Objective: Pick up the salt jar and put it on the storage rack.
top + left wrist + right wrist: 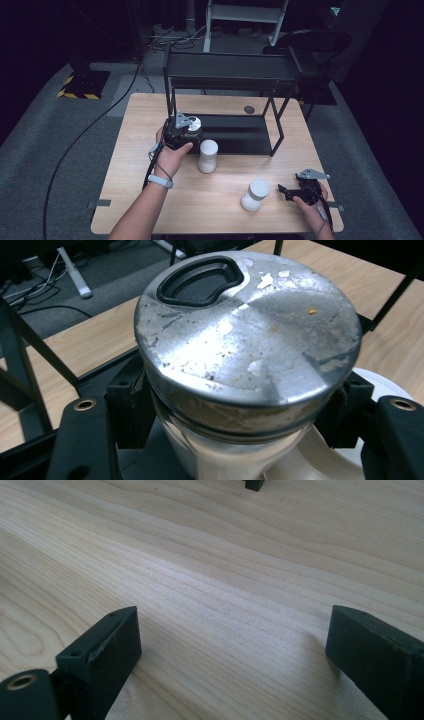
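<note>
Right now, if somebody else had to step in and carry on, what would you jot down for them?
Left gripper: shut on a metal-lidded jar, held beside the black rack, near its lower shelf.
Right gripper: open with nothing between the jaws, low over the table at its near right corner.
Two white jars stand on the table.
Done: one jar picked up.
Left: probably shelve it, then the other two.

Light wooden rectangular table (150, 200). Standing on it: black metal two-tier shelf rack (235, 75), two white cylindrical lidded jars, centre (208, 156) and front right (255, 195).
</note>
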A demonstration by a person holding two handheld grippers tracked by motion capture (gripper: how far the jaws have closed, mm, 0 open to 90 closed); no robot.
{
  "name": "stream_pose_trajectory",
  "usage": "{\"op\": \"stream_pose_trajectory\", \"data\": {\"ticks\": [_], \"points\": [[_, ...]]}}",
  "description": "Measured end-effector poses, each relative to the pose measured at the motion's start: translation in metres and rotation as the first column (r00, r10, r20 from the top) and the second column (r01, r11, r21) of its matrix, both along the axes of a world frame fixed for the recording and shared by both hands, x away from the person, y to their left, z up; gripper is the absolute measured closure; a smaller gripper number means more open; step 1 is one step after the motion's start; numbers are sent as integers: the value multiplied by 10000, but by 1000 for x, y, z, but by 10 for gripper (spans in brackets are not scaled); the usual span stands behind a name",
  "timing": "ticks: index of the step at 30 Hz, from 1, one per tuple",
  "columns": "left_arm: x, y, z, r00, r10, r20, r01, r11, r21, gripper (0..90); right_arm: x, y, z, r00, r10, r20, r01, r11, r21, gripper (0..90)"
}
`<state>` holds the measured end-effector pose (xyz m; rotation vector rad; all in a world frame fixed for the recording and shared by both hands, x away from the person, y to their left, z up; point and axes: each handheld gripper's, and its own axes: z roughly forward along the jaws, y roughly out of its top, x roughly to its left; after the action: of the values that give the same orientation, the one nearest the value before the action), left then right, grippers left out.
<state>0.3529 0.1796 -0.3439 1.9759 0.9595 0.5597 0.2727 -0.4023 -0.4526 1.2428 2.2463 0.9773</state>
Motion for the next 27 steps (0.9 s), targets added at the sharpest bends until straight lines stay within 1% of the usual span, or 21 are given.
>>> {"op": "stream_pose_trajectory", "data": {"ticks": [1, 3, 6, 7, 8, 9, 11, 12, 13, 15, 16, 17, 21, 24, 27], "points": [[0, 0, 0, 10000, 0, 0, 0, 10000, 0, 303, 0, 0, 0, 10000, 0, 0, 0, 10000, 0, 75], [7, -3, -3, 10000, 56, -51, -56, 10000, -24, 303, 0, 0, 0, 10000, 12, 0, -12, 10000, 0, 74], [16, -9, -10, 9999, 155, -73, -154, 9998, 119, 303, 0, 0, 0, 10000, 44, -1, -44, 10000, -4, 74], [19, -10, -13, 9997, 206, -154, -204, 9997, 105, 303, 0, 0, 0, 10000, 50, 0, -50, 10000, -5, 75], [28, -11, -19, 9992, 262, -308, -264, 9996, -62, 303, 0, 0, 0, 10000, 55, 2, -55, 10000, -5, 74], [28, -11, -19, 9992, 262, -308, -264, 9996, -62, 303, 0, 0, 0, 10000, 55, 2, -55, 10000, -5, 74], [36, -14, -25, 9985, 360, -408, -363, 9993, -65, 303, 0, 0, 0, 10000, 76, 2, -76, 10000, -6, 74], [36, -14, -25, 9985, 360, -408, -363, 9993, -65, 303, 0, 0, 0, 10000, 80, 1, -80, 10000, -7, 75], [39, -16, -27, 9982, 439, -420, -437, 9990, 56, 303, 0, 0, 0, 10000, 80, 1, -80, 10000, -7, 75], [46, -22, -29, 9976, 488, -491, -465, 9978, 471, 303, 0, -1, 0, 10000, 89, 3, -89, 10000, -9, 74], [46, -22, -29, 9976, 488, -491, -465, 9978, 471, 303, 0, -1, 0, 10000, 91, 4, -91, 10000, -8, 75], [49, -23, -30, 9973, 477, -561, -445, 9974, 559, 303, 0, -1, 0, 10000, 91, 4, -91, 10000, -8, 75], [59, -22, -38, 9962, 451, -750, -415, 9979, 488, 303, 1, -1, 0, 9999, 117, 2, -117, 9999, -6, 74], [67, -24, -45, 9954, 399, -868, -350, 9978, 564, 303, 1, -1, 0, 9999, 155, -8, -155, 9999, -9, 75], [70, -24, -48, 9947, 367, -964, -316, 9980, 545, 303, 2, -1, 0, 9999, 172, -15, -172, 9999, -4, 74]]}}
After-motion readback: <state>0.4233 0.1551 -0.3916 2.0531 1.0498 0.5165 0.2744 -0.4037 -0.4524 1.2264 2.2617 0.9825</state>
